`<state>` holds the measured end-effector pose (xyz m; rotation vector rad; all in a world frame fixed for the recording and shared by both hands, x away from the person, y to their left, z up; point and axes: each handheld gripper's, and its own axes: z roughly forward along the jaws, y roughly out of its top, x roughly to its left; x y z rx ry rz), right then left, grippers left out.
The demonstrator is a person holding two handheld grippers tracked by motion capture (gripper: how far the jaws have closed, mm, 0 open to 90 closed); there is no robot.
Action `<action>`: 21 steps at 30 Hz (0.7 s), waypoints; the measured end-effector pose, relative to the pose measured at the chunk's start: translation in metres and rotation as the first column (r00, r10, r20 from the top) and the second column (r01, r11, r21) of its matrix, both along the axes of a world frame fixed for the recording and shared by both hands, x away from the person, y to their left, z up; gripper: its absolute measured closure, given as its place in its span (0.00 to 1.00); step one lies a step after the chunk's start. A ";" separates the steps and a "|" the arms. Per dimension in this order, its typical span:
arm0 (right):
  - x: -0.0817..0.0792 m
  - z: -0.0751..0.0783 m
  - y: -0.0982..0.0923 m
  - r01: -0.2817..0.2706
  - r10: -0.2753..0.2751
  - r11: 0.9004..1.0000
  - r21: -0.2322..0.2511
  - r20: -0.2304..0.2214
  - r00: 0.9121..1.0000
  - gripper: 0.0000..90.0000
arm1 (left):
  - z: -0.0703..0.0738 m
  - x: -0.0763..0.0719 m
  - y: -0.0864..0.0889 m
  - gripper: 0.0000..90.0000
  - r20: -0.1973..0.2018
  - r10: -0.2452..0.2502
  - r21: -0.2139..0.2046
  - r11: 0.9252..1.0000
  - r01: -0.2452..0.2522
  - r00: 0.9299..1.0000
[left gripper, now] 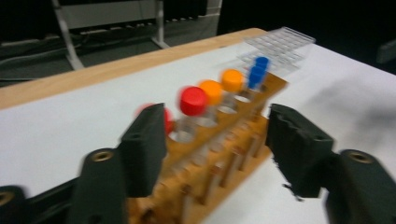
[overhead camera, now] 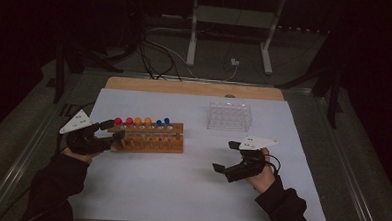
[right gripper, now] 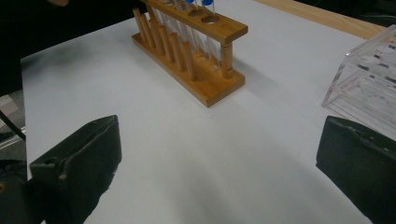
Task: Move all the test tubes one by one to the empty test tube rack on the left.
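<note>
While wooden rack (overhead camera: 150, 136) holds capped tubes (overhead camera: 138, 122) | left hand-held gripper (overhead camera: 114, 132) part-open astride it, gripping nothing

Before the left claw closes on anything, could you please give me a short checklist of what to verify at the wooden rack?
1. Left claw open: ok, jaws apart.
2. Wooden rack between those jaws: ok, its near end sits in the gap.
3. Pads clear of the red-capped tube: cannot tell, the view is blurred.
4. Capped tubes upright in the rack: ok.
5. Right claw out of the way: ok, open over bare table.
6. Clear rack free to receive: ok.
</note>
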<state>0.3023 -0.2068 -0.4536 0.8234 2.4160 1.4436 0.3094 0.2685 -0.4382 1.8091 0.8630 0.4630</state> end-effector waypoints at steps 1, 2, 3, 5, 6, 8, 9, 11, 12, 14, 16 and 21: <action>0.000 0.000 0.000 0.000 0.000 1.000 -0.001 0.000 1.000 0.00 | -0.001 -0.004 -0.002 0.38 -0.002 -0.015 -0.003 1.000 0.015 1.000; 0.000 0.000 0.000 -0.001 0.001 1.000 0.000 -0.001 1.000 0.00 | -0.001 -0.007 -0.004 0.38 -0.002 -0.029 -0.002 1.000 0.029 1.000; 0.000 0.000 0.000 -0.001 0.001 1.000 -0.001 0.000 1.000 0.00 | -0.002 -0.011 -0.007 0.37 -0.006 -0.038 -0.005 0.999 0.038 0.999; -0.001 -0.001 0.000 -0.002 0.002 1.000 -0.001 -0.002 1.000 0.00 | -0.004 -0.017 -0.012 0.35 -0.012 -0.061 -0.010 0.998 0.061 0.998; -0.001 -0.001 0.000 -0.003 0.003 1.000 0.000 -0.002 1.000 0.00 | -0.006 -0.020 -0.015 0.31 -0.018 -0.072 -0.011 0.997 0.072 0.997; -0.002 -0.002 -0.001 -0.001 0.001 1.000 0.001 -0.004 1.000 0.00 | -0.009 -0.025 -0.022 0.27 -0.026 -0.094 -0.008 0.996 0.094 0.995; -0.002 -0.002 -0.001 0.000 0.000 1.000 0.003 -0.004 1.000 0.00 | -0.012 -0.027 -0.025 0.24 -0.031 -0.108 -0.010 0.994 0.108 0.994; -0.002 -0.002 -0.002 0.000 0.000 1.000 0.005 -0.004 1.000 0.00 | -0.017 -0.031 -0.031 0.19 -0.044 -0.130 -0.012 0.992 0.129 0.991; -0.002 -0.002 -0.003 -0.001 0.001 1.000 0.007 -0.003 1.000 0.00 | -0.020 -0.032 -0.034 0.17 -0.053 -0.150 -0.014 0.989 0.150 0.987; -0.002 -0.003 -0.003 0.000 0.000 1.000 0.009 -0.004 1.000 0.00 | -0.026 -0.035 -0.040 0.10 -0.065 -0.180 -0.006 0.984 0.180 0.982; -0.002 -0.003 -0.003 -0.002 0.002 1.000 0.008 -0.004 1.000 0.00 | -0.033 -0.036 -0.045 0.08 -0.084 -0.190 0.006 0.982 0.191 0.978; -0.003 -0.006 -0.001 -0.008 0.008 1.000 -0.004 -0.007 1.000 0.00 | -0.048 -0.038 -0.054 0.02 -0.112 -0.221 0.026 0.974 0.225 0.969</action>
